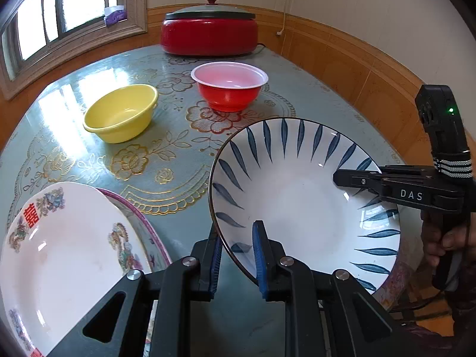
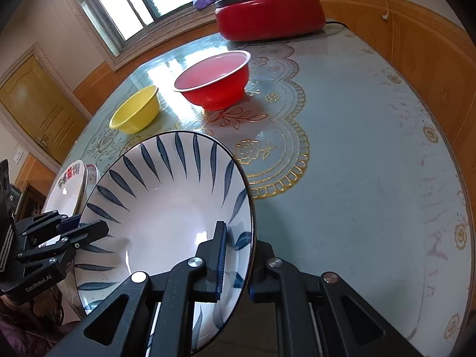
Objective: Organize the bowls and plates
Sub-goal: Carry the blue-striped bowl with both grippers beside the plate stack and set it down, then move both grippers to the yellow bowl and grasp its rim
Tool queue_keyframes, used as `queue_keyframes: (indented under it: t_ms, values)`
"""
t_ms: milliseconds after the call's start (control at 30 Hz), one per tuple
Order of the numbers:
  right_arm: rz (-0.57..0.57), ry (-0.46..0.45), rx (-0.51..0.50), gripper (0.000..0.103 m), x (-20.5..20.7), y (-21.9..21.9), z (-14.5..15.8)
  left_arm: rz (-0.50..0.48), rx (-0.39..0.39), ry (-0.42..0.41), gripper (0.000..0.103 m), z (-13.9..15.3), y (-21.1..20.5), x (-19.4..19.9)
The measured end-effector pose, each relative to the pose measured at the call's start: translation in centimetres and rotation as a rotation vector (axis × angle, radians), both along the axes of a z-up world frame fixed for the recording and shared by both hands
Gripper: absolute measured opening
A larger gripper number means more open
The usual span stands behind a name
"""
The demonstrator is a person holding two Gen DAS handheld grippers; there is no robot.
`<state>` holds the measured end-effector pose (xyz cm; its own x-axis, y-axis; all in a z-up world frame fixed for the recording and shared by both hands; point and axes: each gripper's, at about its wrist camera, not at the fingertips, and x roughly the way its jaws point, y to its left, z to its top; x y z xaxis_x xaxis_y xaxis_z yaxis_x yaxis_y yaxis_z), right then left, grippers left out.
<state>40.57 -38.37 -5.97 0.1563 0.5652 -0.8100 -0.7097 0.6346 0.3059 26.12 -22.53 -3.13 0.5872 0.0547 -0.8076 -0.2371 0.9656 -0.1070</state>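
A white deep plate with blue leaf strokes (image 1: 297,196) (image 2: 166,208) hangs tilted over the table's near edge, held from both sides. My left gripper (image 1: 238,255) (image 2: 86,226) is shut on its left rim, blue pads on either side of the edge. My right gripper (image 2: 238,261) (image 1: 342,178) is shut on the opposite rim. A white plate with a red character (image 1: 59,253) (image 2: 68,184) lies at the near left on a pink-rimmed plate (image 1: 142,223). Further back stand a yellow bowl (image 1: 122,113) (image 2: 135,110) and a red bowl (image 1: 229,86) (image 2: 214,80), both empty.
A red electric pot (image 1: 208,29) (image 2: 267,15) with a lid stands at the table's far end by the wall. The round table (image 2: 357,148) has a blue-green flowered cover. A person's hand (image 1: 440,244) grips the right gripper's handle. A window is at the far left.
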Motion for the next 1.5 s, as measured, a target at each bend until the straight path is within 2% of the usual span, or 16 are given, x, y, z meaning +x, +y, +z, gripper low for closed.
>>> queue_keyframes:
  t_ms: [200, 467, 767, 1067, 1233, 1333, 1400, 1500]
  values:
    - [0.006, 0.004, -0.007, 0.011, 0.2, 0.0, 0.1, 0.010, 0.006, -0.008, 0.021, 0.0, 0.1, -0.1]
    - [-0.004, -0.036, -0.029, 0.013, 0.0, 0.0, 0.9, 0.017, 0.025, -0.024, 0.021, 0.4, -0.1, -0.7]
    - [-0.028, -0.095, -0.040, 0.020, 0.1, -0.2, 2.9, 0.022, 0.039, -0.048, 0.024, 1.2, 0.1, -1.9]
    - [-0.040, -0.164, -0.004, 0.021, 0.2, 1.1, 5.8, 0.045, 0.050, -0.071, 0.024, 2.4, 1.3, -3.0]
    - [0.003, -0.094, 0.055, 0.021, 0.1, 3.6, 6.7, 0.072, 0.008, -0.089, 0.024, 3.4, 3.3, -3.4]
    - [0.048, -0.049, 0.096, 0.022, -0.2, 5.9, 7.1, 0.120, -0.011, -0.102, 0.025, 4.3, 5.5, -3.5]
    - [0.070, -0.002, 0.122, 0.025, -0.4, 7.6, 7.3, 0.157, -0.018, -0.105, 0.030, 4.8, 7.1, -3.4]
    - [0.094, 0.104, 0.173, 0.025, -0.3, 10.1, 7.3, 0.211, -0.024, -0.094, 0.030, 5.0, 9.8, -3.0]
